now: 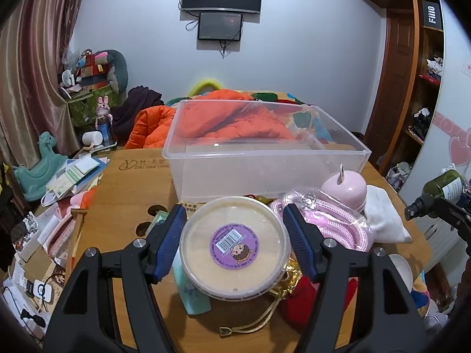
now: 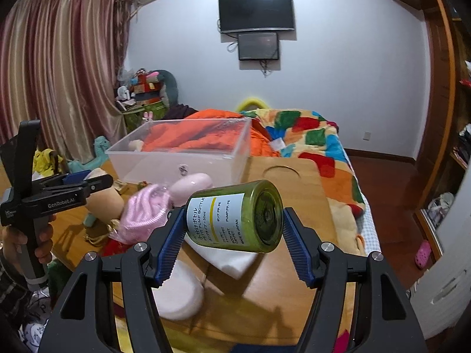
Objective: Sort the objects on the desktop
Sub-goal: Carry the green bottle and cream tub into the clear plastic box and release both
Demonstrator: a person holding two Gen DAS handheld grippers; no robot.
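**Both grippers loaded, clear box waiting empty**

Working left to right across the wooden table (image 1: 123, 194). On the left, gripping a round lidded tub (image 1: 234, 244) across its width with the left gripper (image 1: 234, 242), blue pads pressing on either side of the lid, purple barcode sticker facing up. Holding the tub raised over the near clutter: a pale green tube (image 1: 192, 294) lying beneath it, gold cord (image 1: 259, 320) and something red (image 1: 300, 300) just to its right. Further right, leaving a pink coiled rope in plastic wrap (image 1: 329, 220), a pink round object (image 1: 344, 188) and a white cloth (image 1: 385, 214) still on the table, all close together.

On the right, clamping a green pump bottle (image 2: 235, 217) in the right gripper (image 2: 234, 235), bottle lying sideways between the pads, base turned to the right, pump head pointing left, lifted clear of the table.

Beyond both, at the far middle of the table, a clear plastic box (image 1: 265, 153) standing open; appearing empty, as far as its see-through walls allow.

Judging the step: carrying two picked items towards the box, sorting barely begun. Needing next: reaching forward over the near wall of the box, one gripper at a time to avoid crowding, lowering well inside before opening. Watching the bottle, likely to roll once released on its side; keeping the tub level.
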